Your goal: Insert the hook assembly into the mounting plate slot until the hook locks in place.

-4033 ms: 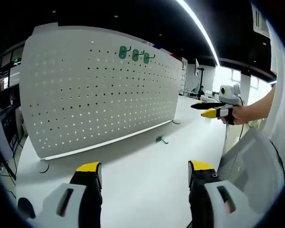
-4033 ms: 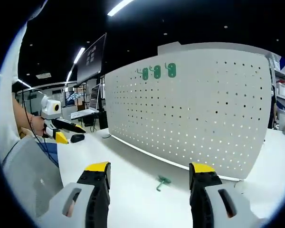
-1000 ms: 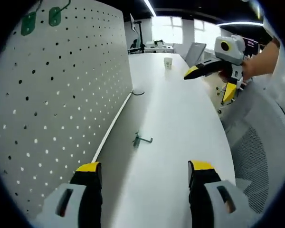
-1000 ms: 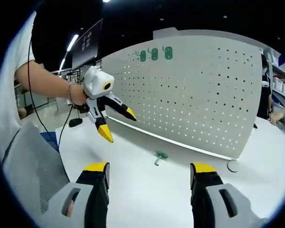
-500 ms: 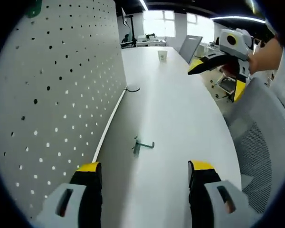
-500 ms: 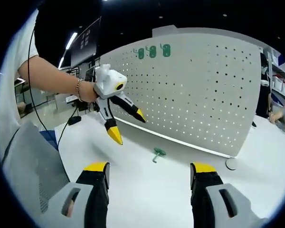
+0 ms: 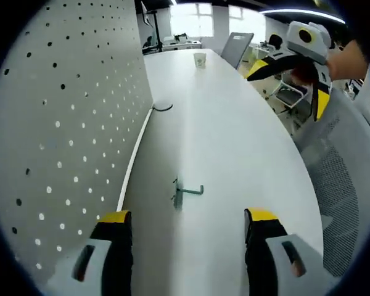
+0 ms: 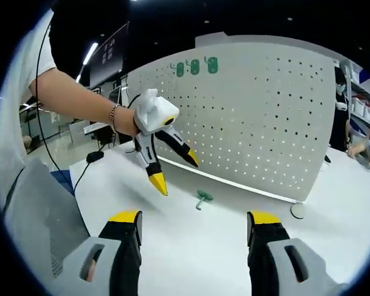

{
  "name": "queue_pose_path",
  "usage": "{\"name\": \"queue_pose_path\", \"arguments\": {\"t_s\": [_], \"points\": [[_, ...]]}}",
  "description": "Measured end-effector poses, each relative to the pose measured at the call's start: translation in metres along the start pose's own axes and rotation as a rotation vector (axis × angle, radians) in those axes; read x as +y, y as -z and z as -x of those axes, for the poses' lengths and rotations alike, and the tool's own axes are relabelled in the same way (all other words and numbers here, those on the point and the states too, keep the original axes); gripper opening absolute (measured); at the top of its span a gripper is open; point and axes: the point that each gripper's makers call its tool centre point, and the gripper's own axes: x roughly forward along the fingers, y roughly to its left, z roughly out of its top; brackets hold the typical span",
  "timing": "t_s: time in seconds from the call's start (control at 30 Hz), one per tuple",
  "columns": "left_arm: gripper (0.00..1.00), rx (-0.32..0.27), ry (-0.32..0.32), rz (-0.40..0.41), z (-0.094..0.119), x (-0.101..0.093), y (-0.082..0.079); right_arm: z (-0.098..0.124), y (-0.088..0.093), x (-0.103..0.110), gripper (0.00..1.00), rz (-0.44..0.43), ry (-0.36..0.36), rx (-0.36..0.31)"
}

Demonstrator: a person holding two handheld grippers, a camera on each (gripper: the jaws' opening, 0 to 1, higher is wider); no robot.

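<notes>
Reaching for the small green metal hook [image 7: 186, 192] lying loose on the white bench [image 7: 234, 148].

My left gripper [image 7: 185, 229] is wide open and holds nothing; the hook lies just ahead of its jaws, near the foot of the upright white perforated mounting plate [image 7: 55, 135] along the bench's far edge. My right gripper [image 8: 191, 229] hangs open and empty. Next, I judge, I must close on the hook.
</notes>
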Motion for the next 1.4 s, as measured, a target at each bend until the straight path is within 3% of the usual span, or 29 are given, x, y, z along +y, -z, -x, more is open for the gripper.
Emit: {"name": "queue_pose_path", "arguments": {"t_s": [0.8, 1.4], "points": [[0.70, 0.143, 0.128, -0.145, -0.041, 0.006, 0.003, 0.002, 0.008, -0.008, 0.66, -0.030, 0.024, 0.006], [0.62, 0.157, 0.161, -0.149, -0.055, 0.004, 0.008, 0.010, 0.014, -0.017, 0.65, -0.050, 0.052, 0.001]]}}
